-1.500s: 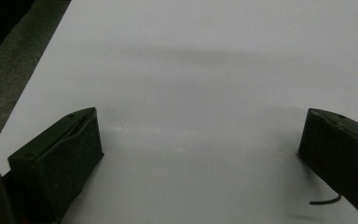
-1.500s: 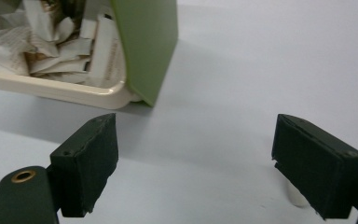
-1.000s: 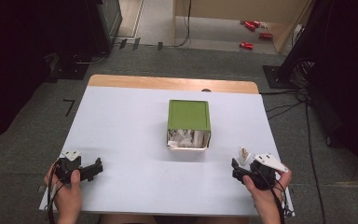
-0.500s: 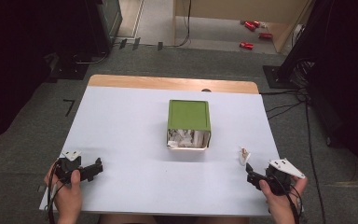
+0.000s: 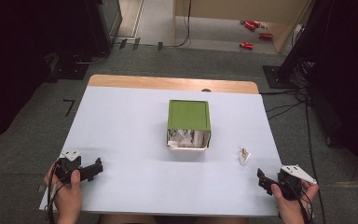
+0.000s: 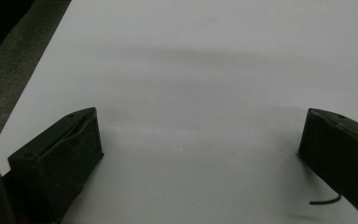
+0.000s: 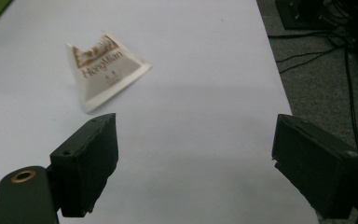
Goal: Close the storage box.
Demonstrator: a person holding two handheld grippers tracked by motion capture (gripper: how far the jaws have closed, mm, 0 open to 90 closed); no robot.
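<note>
- Grey carpet surrounds my white rectangular table (image 5: 130,130), whose far edge shows a strip of bare light wood (image 5: 168,83); black cables (image 5: 307,116) trail over the floor at the right, and a few red items (image 5: 254,32) lie on the floor well beyond the table.
- At the near left corner my left hand (image 5: 67,196) holds the left gripper (image 5: 93,169), resting low over the tabletop with its grey three-cornered plate on top.
- In the left gripper view its two black jaws stand wide apart with bare white table (image 6: 191,93) between them, so it is released and grips nothing.
- At the middle of the table stands a green-topped square box (image 5: 189,115); its near side is open and shows pale crumpled contents (image 5: 186,138), possibly small packets, though they are too small to tell.
- To the right of the box, apart from it, a small white paper pyramid-shaped sachet (image 5: 244,156) with brown print lies on the table; in the right gripper view it (image 7: 105,70) reads "HongMian".
- At the near right corner my right hand (image 5: 291,200) holds the right gripper (image 5: 261,179), near the sachet but not touching it.
- In the right gripper view its jaws are spread wide and empty, the sachet lying just beyond the left-hand jaw.
</note>
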